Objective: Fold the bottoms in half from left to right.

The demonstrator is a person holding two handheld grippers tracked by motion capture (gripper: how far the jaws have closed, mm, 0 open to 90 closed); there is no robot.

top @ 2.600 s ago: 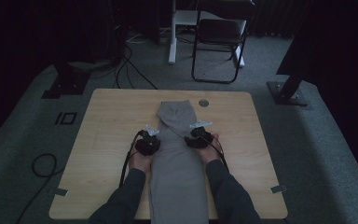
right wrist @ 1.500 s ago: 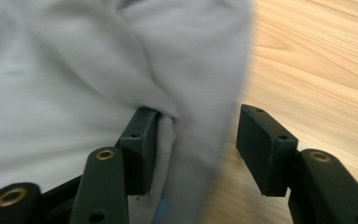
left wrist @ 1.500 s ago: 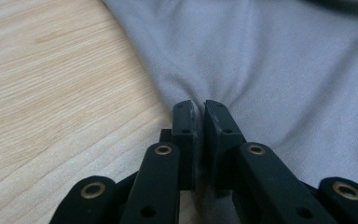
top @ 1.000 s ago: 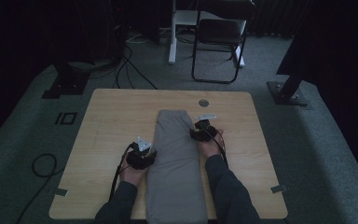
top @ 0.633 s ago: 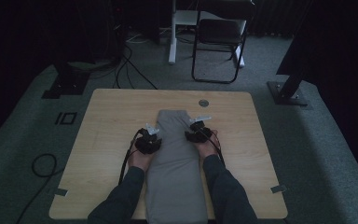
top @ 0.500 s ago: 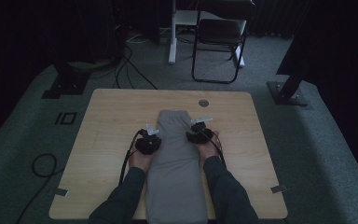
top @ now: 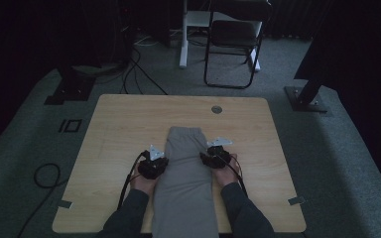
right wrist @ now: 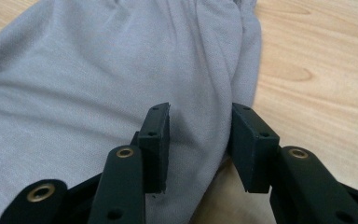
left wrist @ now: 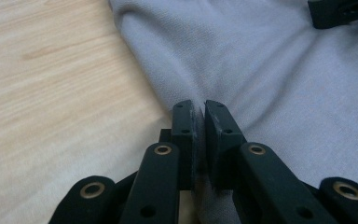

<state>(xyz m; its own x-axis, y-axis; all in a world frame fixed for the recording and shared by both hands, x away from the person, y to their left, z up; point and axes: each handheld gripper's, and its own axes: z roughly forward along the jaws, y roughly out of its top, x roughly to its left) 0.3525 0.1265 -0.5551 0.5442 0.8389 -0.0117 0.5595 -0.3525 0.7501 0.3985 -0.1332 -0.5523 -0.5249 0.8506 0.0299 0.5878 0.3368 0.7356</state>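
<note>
A grey garment (top: 183, 173) lies lengthwise down the middle of the wooden table (top: 119, 124), its near end hanging over the front edge. My left gripper (top: 155, 166) is at its left edge and is shut on a pinch of the grey cloth (left wrist: 261, 70), the jaws nearly touching around the fold (left wrist: 200, 109). At the garment's right edge my right gripper (top: 212, 157) stands open, jaws set apart around a ridge of the cloth (right wrist: 200, 126). The right gripper's tip (left wrist: 340, 11) shows at the top right of the left gripper view.
A round grommet (top: 217, 109) sits in the table near its far edge. Beyond the table stand a folding chair (top: 233, 39) and a white stand (top: 183, 34). Cables (top: 44, 176) lie on the carpet at left. Black stand bases (top: 307, 99) flank the table.
The garment's far end has been drawn back toward the person and now looks squared off. Both grippers have moved nearer, level with each other at its two edges.
</note>
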